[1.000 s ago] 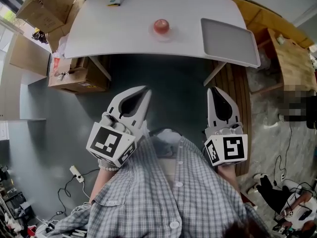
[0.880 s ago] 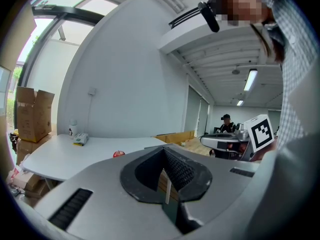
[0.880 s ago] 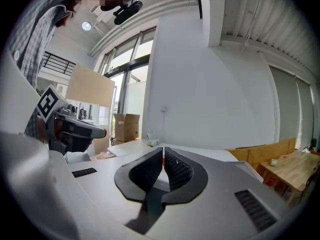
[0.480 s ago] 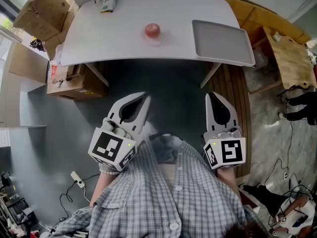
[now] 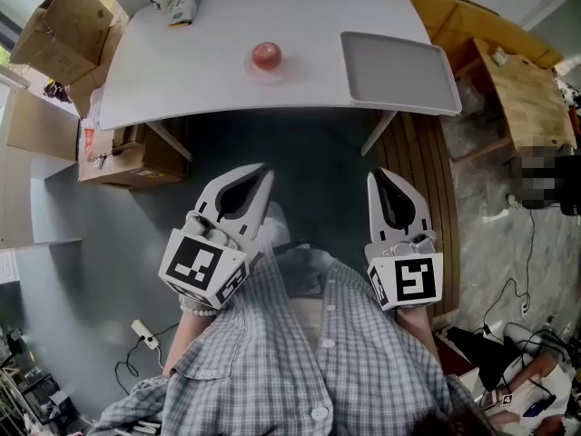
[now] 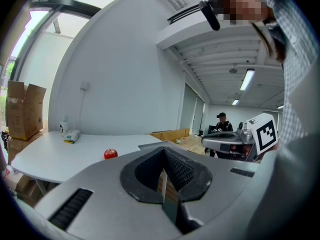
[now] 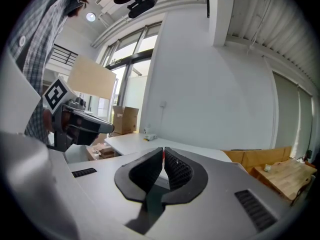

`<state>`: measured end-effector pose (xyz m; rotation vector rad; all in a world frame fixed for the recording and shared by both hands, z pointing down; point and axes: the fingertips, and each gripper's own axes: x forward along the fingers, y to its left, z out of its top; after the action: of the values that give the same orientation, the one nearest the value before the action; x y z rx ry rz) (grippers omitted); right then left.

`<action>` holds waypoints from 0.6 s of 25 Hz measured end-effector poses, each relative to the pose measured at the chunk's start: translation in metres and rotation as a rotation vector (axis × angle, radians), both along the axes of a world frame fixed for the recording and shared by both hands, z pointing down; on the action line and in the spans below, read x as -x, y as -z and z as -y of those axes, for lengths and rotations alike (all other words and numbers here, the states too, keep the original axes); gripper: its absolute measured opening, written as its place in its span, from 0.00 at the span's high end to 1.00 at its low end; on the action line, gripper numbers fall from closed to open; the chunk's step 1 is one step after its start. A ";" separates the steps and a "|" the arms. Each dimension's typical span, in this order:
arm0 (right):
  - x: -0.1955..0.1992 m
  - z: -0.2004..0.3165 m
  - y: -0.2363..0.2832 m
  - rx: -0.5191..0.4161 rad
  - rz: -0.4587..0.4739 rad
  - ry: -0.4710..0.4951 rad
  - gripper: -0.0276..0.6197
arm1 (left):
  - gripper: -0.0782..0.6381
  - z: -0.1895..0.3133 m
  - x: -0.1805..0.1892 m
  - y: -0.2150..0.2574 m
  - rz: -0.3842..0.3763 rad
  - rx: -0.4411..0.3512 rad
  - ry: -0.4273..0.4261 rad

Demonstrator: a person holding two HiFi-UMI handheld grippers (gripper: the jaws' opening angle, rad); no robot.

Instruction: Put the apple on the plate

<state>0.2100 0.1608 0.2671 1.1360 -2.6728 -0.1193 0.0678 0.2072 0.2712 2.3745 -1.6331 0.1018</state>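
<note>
Nearest the camera, the person's checked shirt fills the bottom of the head view, and both tools are carried close to the chest, pointing ahead towards the table. The left gripper has its jaws pressed together with nothing between them. The right gripper is the same, its ribbed pads meeting at the tips, empty. This looks like a carrying posture: neither tool is within reach of anything, and a strip of dark floor lies between their tips and the table's near edge. On the table, the apple stands upright about midway along its length, closer to the near edge than the far one. It lines up roughly ahead of the left gripper, which seems the likelier one to take it. The plate, a flat grey rectangular tray, lies at the table's right end, well apart from the apple and bare. At the far left corner sits a small carton, clear of the route.
</note>
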 end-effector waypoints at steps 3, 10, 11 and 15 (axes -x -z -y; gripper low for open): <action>0.004 0.006 -0.004 0.011 -0.001 -0.010 0.91 | 0.88 0.011 0.003 -0.003 -0.002 0.002 -0.018; 0.031 0.037 -0.003 0.003 -0.024 -0.012 0.91 | 0.88 0.054 0.023 -0.005 -0.018 0.008 -0.052; 0.034 0.043 -0.003 0.004 -0.027 -0.012 0.91 | 0.88 0.061 0.025 -0.004 -0.022 0.008 -0.056; 0.052 0.066 -0.002 0.011 -0.030 -0.019 0.91 | 0.88 0.089 0.041 -0.001 -0.044 0.019 -0.074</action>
<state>0.1582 0.0952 0.2687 1.1466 -2.6331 -0.1176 0.0267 0.1187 0.2722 2.4056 -1.5191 0.0785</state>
